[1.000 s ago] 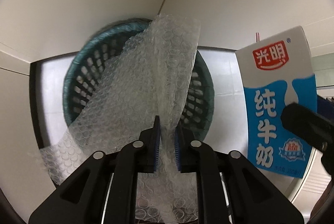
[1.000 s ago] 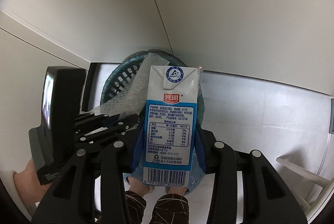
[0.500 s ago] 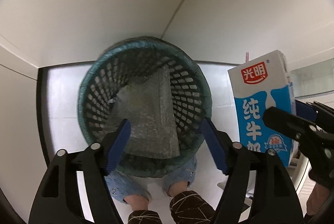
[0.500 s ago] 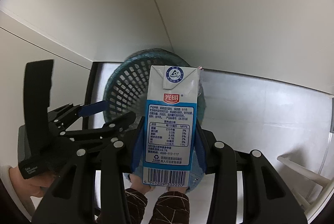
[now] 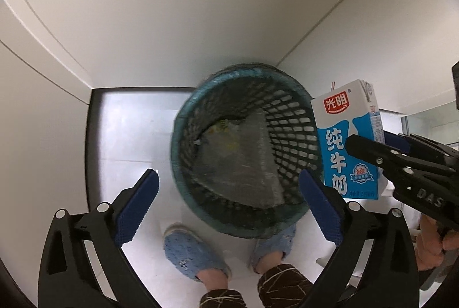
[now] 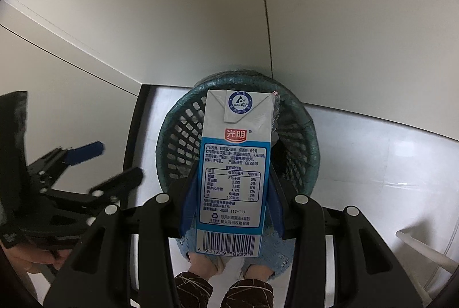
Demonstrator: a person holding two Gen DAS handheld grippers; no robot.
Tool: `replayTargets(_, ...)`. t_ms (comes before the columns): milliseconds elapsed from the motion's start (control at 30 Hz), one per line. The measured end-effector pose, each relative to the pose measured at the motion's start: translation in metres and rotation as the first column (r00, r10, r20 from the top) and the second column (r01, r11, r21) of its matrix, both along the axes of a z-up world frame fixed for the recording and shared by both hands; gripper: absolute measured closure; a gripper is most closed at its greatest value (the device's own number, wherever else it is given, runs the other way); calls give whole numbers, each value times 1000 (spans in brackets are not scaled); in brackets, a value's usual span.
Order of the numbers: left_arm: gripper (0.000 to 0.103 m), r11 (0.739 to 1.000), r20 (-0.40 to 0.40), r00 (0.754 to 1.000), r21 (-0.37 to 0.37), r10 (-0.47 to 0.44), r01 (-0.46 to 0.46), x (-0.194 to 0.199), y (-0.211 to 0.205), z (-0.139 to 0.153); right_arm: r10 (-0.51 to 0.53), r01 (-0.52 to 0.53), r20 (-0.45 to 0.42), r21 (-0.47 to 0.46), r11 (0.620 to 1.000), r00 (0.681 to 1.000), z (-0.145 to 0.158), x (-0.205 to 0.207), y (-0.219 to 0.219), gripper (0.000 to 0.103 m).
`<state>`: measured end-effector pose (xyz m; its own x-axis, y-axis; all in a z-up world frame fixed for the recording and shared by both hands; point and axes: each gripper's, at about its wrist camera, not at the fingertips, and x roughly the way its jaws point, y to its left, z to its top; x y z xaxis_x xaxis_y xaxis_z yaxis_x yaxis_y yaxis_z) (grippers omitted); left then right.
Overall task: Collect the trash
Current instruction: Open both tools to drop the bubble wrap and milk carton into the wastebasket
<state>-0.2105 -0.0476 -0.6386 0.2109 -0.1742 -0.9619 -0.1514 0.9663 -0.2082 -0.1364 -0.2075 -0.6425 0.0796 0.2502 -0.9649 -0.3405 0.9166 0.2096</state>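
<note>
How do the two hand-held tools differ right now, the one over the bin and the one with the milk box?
The left tool is open with nothing between its blue pads, its jaws having just been opening; the right tool is clamped on the milk carton. The left tool's bubble wrap already lies inside the basket; the right tool's carton is not yet dropped. Both are black with blue pads, pointing down at the basket.

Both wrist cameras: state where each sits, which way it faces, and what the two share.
Left wrist: on the left hand-held gripper, facing steeply down into the teal basket holding bubble wrap; jaws have just been opening, nothing between them; slippers show.
Right wrist: on the right hand-held gripper, facing down, shut on the milk carton; feet below.
Shared: basket, carton, feet, each other's gripper.
</note>
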Motion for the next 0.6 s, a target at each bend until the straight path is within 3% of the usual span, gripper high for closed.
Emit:
replayTargets(233, 6, 1000, -4, 1000, 8, 10, -10, -1, 11, 0, 15, -16, -14, -19, 1000, 1000, -11, -2, 6, 62)
replayTargets(400, 6, 1000, -2, 1000, 14, 6, -6, 0, 13, 4, -13, 13, -12, -25, 1000, 1000, -5, -3, 1, 44)
replayTargets(533, 6, 1000, 3, 1000, 22, 13, -13, 1, 16, 11, -36, 36, -2, -23, 999, 999, 7, -6, -4, 36)
replayTargets(600, 6, 1000, 9, 1000, 27, 15, -15, 2, 17, 20, -45, 45, 4, -29, 999, 999, 16, -7, -7, 25)
